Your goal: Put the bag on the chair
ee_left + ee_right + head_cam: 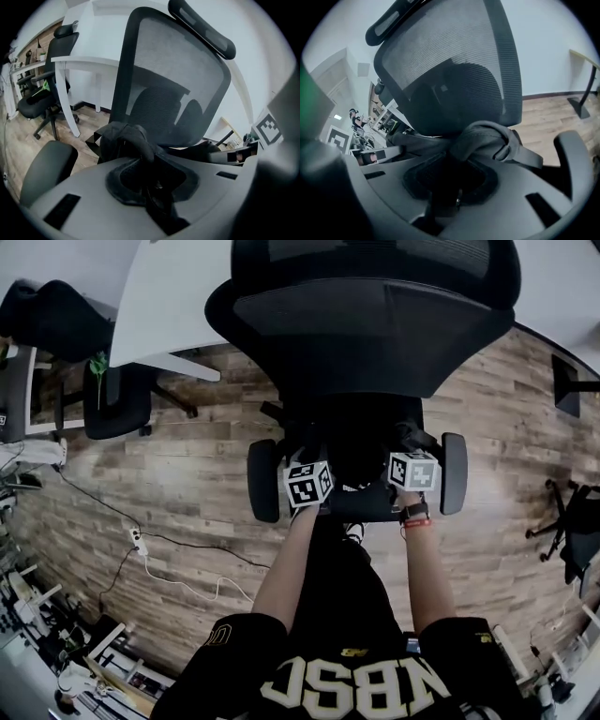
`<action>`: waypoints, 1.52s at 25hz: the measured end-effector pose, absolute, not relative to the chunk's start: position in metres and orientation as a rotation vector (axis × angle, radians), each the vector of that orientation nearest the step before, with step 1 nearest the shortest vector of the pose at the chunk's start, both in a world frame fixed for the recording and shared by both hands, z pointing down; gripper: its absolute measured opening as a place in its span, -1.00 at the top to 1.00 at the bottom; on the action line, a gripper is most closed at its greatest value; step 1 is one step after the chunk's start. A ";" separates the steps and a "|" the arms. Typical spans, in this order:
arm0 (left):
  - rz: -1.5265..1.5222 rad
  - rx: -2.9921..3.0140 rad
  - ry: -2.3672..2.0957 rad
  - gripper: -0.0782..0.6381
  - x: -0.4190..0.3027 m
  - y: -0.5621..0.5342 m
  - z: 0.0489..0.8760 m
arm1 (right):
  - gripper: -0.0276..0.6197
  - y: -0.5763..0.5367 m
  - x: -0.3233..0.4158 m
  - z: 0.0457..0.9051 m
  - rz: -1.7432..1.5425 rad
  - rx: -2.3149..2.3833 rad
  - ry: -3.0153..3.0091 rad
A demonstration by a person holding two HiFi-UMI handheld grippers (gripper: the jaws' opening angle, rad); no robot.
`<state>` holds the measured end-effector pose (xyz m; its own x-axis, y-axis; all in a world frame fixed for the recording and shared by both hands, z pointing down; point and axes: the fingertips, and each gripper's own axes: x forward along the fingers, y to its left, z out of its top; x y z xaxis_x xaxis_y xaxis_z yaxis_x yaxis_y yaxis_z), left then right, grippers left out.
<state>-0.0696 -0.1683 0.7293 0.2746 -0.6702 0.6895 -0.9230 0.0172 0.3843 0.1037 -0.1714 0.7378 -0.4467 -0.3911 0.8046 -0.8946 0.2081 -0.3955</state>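
A black office chair (366, 324) with a mesh back stands right in front of me. The black bag (357, 461) hangs low over its seat, between the two armrests. My left gripper (313, 457) is shut on the bag's dark fabric (126, 136), bunched up between the jaws of that gripper (152, 183). My right gripper (406, 442) is shut on a grey strap (487, 136) with a buckle, pinched where the strap enters that gripper (452, 187). The chair back (173, 84) (450, 61) rises just behind the bag in both gripper views. The seat under the bag is mostly hidden.
The chair's armrests (263, 480) (454, 472) flank the grippers. A white desk (178, 306) stands at the back left, with a second black chair (117, 399) beside it. Cables (178, 568) trail over the wood floor at left. Another chair's base (567, 531) shows at right.
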 end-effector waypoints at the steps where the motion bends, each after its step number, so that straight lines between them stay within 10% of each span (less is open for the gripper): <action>1: 0.394 1.705 -1.460 0.64 -0.069 -0.168 0.739 | 0.68 -0.172 0.104 0.746 1.192 1.182 -1.933; 19: 0.528 1.622 -1.407 0.58 -0.088 -0.186 0.846 | 0.54 -0.164 0.142 0.868 1.292 1.160 -1.759; 26: 0.530 1.632 -1.341 -0.09 -0.088 -0.188 0.857 | -0.15 -0.166 0.176 0.884 1.214 1.247 -1.675; 38: 0.440 1.764 -1.401 -0.16 -0.066 -0.174 0.756 | -0.18 -0.153 0.149 0.789 1.196 1.289 -1.846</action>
<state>-0.0657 -0.1743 0.7557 0.3194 -0.6363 0.7022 -0.9236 -0.0433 0.3809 0.1490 -0.1531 0.7891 -0.3620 -0.4082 0.8380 -0.9317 0.1292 -0.3396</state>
